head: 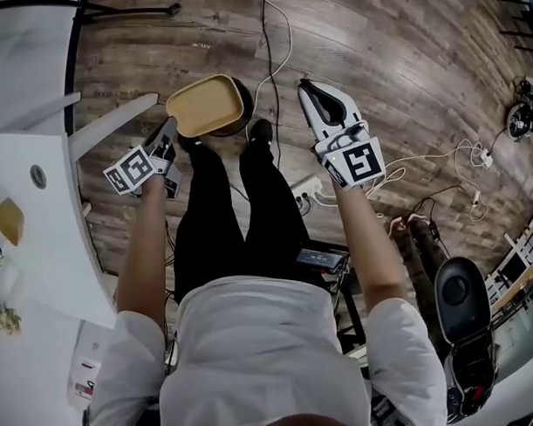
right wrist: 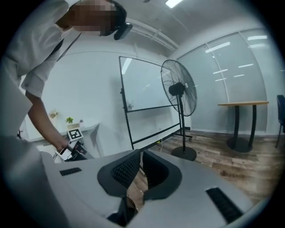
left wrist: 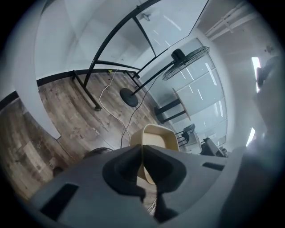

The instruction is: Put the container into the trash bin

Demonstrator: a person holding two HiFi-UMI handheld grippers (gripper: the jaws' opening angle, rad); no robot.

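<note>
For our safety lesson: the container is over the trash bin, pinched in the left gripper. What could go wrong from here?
1. The left gripper pinches only the rim of the container, so it may swing or slip early.
2. The container hides most of the trash bin, so it may catch on the bin's edge instead of dropping in.
3. A cable runs beside the bin; a foot could snag it.

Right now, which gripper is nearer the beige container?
Left. The left gripper is clamped on the near edge of the container; the right gripper hangs shut and empty off to its right, apart from it.
</note>
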